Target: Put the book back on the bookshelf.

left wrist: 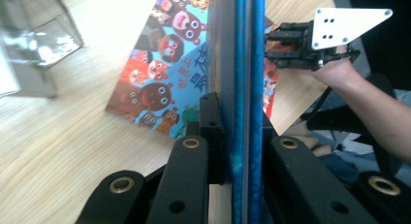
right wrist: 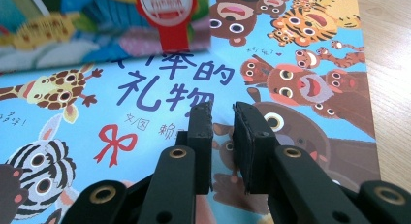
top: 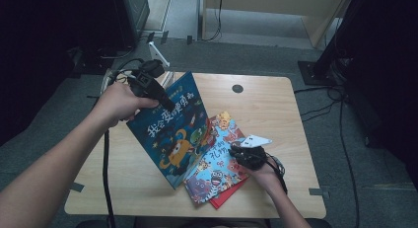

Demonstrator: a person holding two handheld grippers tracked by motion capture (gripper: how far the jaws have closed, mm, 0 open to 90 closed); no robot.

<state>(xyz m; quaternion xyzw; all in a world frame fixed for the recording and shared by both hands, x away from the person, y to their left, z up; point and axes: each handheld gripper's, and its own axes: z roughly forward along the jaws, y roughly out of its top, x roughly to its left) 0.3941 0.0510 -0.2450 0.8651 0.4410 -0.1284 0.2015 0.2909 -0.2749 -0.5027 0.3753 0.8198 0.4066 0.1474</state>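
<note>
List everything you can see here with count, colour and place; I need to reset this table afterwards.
dark blue picture book: 1, dark blue cover with cartoon monsters, lifted on edge over the table's middle, clamped at its top edge.
light blue animal book: 1, light blue with cartoon animals, flat on the table, right of the lifted book.
red book: 1, red, under the light blue animal book, only an edge showing.
clear stand: 1, transparent, at the table's far left.
table: 1, light wood.
left gripper: 1, black, shut on the dark blue picture book.
right gripper: 1, black, fingers slightly apart, over the light blue animal book.
</note>
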